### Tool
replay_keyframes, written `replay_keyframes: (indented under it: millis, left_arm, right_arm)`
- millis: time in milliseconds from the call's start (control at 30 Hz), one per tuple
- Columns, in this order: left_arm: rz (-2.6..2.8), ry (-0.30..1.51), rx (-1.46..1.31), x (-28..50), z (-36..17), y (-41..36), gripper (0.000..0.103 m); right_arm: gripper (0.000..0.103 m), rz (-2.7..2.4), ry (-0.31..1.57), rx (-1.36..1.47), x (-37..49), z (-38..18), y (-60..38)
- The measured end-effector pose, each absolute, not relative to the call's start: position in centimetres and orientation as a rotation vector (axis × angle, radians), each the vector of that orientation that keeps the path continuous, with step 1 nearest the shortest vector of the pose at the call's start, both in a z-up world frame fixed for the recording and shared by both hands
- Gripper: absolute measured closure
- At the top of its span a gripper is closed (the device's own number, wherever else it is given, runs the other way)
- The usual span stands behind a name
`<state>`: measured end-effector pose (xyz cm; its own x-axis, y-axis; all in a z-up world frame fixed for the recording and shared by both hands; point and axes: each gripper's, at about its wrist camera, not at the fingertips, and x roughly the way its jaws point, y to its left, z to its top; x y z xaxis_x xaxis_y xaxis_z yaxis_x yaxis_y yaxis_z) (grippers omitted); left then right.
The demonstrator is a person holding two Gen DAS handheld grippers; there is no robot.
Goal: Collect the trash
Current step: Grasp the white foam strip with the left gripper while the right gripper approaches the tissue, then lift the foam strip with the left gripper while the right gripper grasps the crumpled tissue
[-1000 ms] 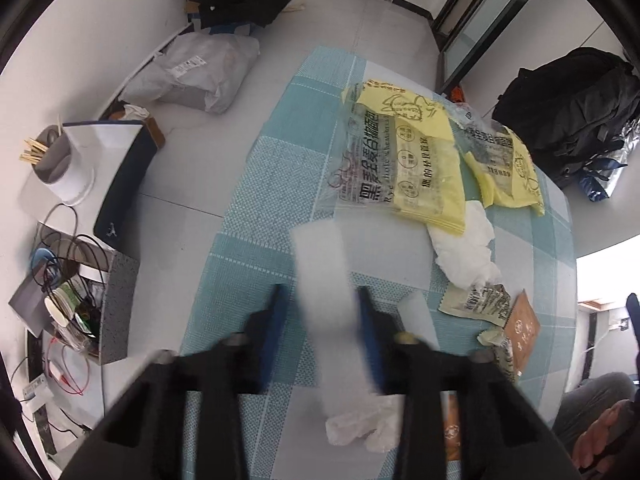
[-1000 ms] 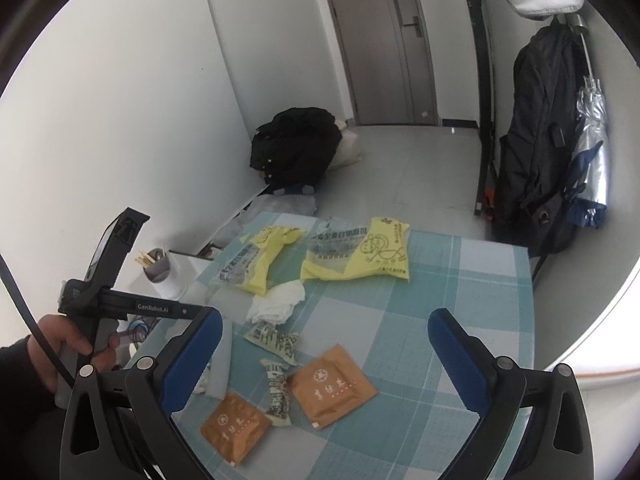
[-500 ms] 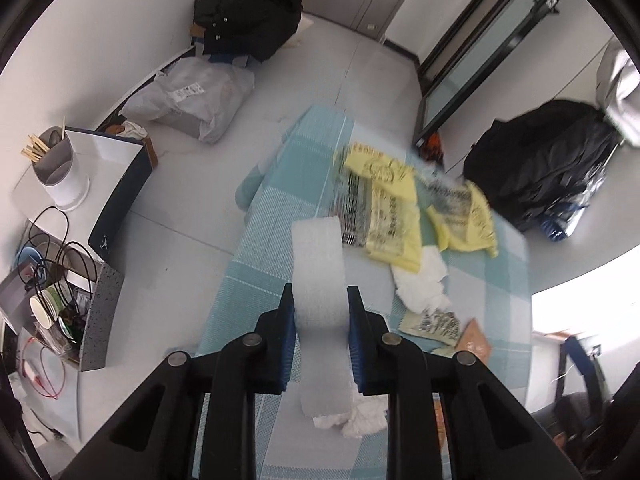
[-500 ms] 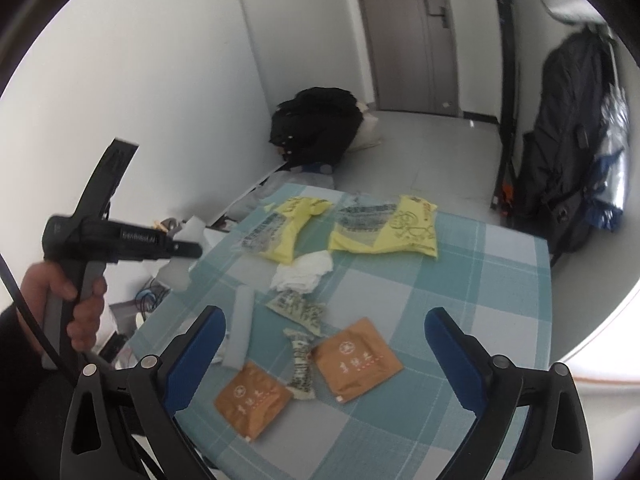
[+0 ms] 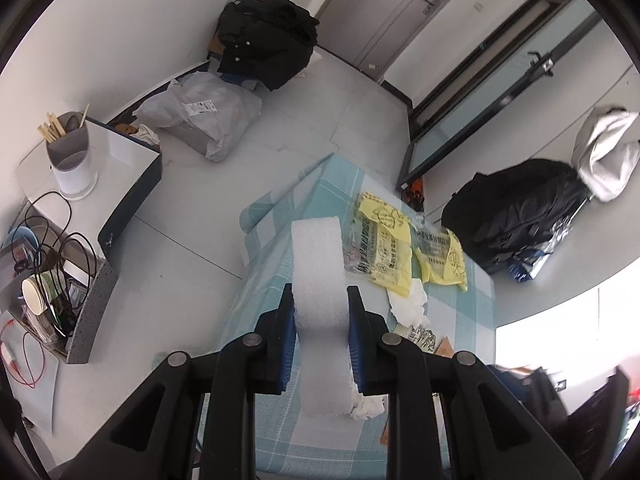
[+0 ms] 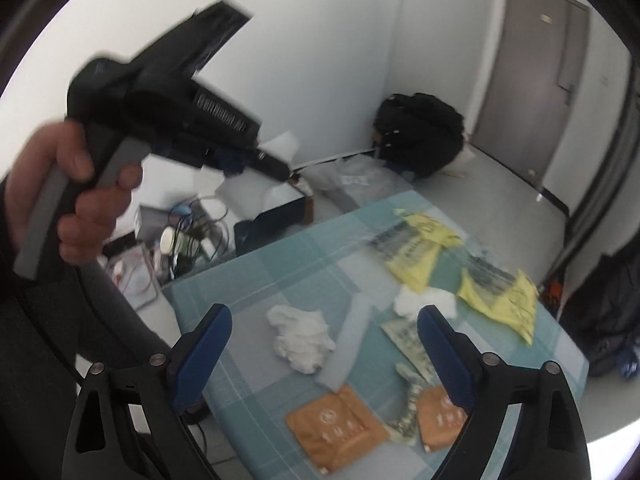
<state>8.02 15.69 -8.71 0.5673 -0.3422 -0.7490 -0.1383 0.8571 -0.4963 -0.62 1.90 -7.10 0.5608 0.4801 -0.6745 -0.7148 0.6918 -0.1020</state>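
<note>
my left gripper (image 5: 320, 332) has its jaws clamped on the white foam strip (image 5: 318, 280), which runs lengthwise between the two blue pads and juts past the tips toward 12 o'clock, lifted above the desk (image 5: 276, 264). my right gripper (image 6: 324, 356) hangs over the desk with jaws spread wide and nothing between them. under that gap lie a crumpled tissue (image 6: 300, 338) and a second foam strip (image 6: 348, 344); two orange sachets (image 6: 336, 432) sit toward 6 o'clock, yellow bags (image 6: 416, 256) toward 1 o'clock.
</note>
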Motion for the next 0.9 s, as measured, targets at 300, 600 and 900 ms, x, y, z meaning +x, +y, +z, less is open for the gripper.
replay_keyframes:
  millis: [300,600,900]
  left_arm:
    - [-0.140,0.969,-0.597,7.9,-9.6,17.5,0.085]
    - [-0.127,0.959,-0.540,7.6,-9.2,17.7,0.085]
    - [-0.097,0.960,-0.454,7.5,-9.0,16.6,0.085]
  right_arm:
    - [0.024,0.897,0.748,-0.709,0.1,-12.7,6.9]
    - [0.065,0.900,0.914,-0.729,2.5,-15.2,7.1]
    - [0.084,0.872,0.979,-0.492,4.2,-14.3,5.0]
